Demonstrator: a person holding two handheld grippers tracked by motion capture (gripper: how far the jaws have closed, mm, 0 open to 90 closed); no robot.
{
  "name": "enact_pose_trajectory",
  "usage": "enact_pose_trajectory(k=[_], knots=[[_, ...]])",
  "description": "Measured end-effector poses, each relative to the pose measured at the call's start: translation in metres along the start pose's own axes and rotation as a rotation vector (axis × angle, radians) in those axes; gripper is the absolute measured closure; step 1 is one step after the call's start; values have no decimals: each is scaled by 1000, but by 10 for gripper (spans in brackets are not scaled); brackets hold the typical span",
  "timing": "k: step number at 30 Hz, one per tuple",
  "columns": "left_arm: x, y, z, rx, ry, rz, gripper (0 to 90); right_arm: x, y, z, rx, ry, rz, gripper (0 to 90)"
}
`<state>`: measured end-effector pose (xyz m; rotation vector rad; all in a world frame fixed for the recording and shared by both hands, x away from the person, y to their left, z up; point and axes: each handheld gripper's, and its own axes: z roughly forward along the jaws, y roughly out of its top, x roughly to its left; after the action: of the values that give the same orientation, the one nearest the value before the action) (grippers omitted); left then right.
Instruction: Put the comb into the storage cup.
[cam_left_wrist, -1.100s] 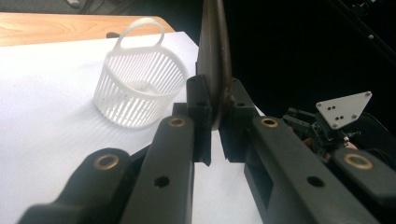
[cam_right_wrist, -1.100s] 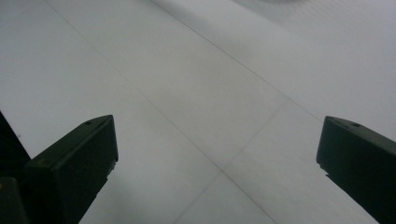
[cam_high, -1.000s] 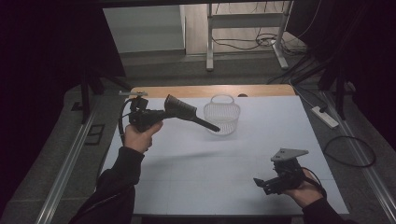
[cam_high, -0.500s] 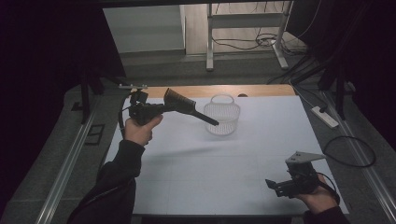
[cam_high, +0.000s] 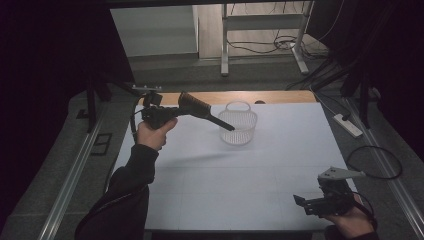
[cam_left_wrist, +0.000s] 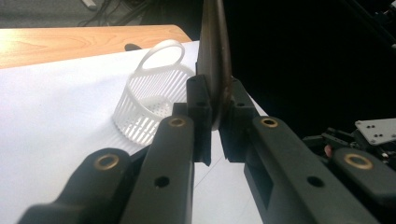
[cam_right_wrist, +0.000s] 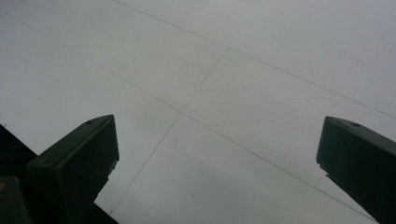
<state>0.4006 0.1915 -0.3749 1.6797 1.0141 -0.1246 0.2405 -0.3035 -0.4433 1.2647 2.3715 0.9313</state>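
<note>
A white slatted basket (cam_high: 238, 125) with a hoop handle stands on the white table (cam_high: 215, 185), toward its far side. My left gripper (cam_high: 176, 113) hovers left of the basket, shut on a dark brush-like tool (cam_high: 197, 107); the tool's thin black end reaches over the basket's near-left rim. In the left gripper view the tool (cam_left_wrist: 214, 56) stands edge-on, pinched between the pads of the left gripper (cam_left_wrist: 215, 109), with the basket (cam_left_wrist: 149, 107) just beyond it. My right gripper (cam_high: 301, 203) rests low at the table's near right corner, open; in its own view the right gripper (cam_right_wrist: 217, 149) has bare tabletop between wide jaws.
A wooden strip (cam_high: 280, 97) runs along the table's far edge. On the floor to the right lie a power strip (cam_high: 347, 126) and a looped cable (cam_high: 375, 162). A metal frame (cam_high: 225, 45) stands behind the table. A rail (cam_high: 70, 175) lines the left side.
My right gripper has slid rightward toward the near right corner. The left hand has lifted slightly toward the far edge with the tool still in its grip.
</note>
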Motion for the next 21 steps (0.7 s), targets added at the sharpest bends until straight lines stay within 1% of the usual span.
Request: enact_pose_trajectory(k=[3,12,21], knots=[[0,4,4,5,7,2,829,0,-2,-2,1,3,12,0],[2,13,15,3,32,-3,830,-1,-6,-7,-5,9,27,0],[5,18,27,7,43,-11,830,0,-6,-7,-8,8,22,0]])
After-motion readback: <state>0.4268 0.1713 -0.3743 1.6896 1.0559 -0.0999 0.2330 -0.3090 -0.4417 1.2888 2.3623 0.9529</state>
